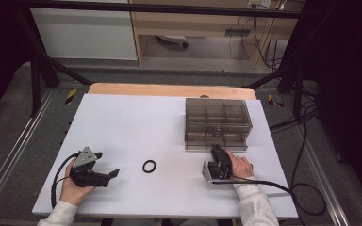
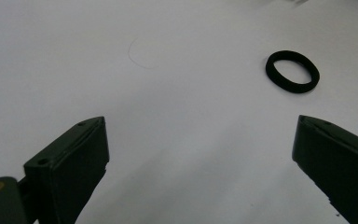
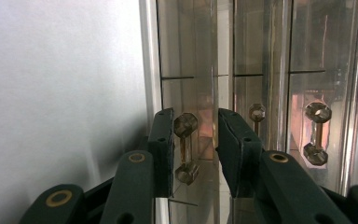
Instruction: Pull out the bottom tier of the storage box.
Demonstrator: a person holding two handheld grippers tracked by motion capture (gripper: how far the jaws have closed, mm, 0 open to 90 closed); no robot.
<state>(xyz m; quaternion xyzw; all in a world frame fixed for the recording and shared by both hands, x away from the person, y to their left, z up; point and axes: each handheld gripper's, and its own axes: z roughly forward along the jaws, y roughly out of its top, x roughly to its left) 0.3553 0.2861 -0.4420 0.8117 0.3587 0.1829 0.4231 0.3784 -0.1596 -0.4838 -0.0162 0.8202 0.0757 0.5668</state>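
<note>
A smoky clear drawer box [image 1: 217, 123] stands at the right of the white table top [image 1: 122, 122]. My right gripper [image 1: 217, 150] is turned on its side at the box's front. In the right gripper view its jaws [image 3: 195, 116] stand narrowly open on either side of a small drawer handle [image 3: 186, 147], which lies near one jaw with a gap to the other. A black ring [image 1: 149, 166] lies flat on the table between the two hands. My left gripper [image 1: 107, 164] is wide open and holds nothing. The ring [image 2: 292, 71] lies ahead of the left gripper [image 2: 200, 123], off toward one jaw.
Two more drawer handles [image 3: 318, 133] [image 3: 256, 112] show on the box front beside the one between the jaws. A cable [image 1: 283, 186] trails from the right gripper across the table's right corner. A wooden edge [image 1: 169, 89] runs along the table's far side.
</note>
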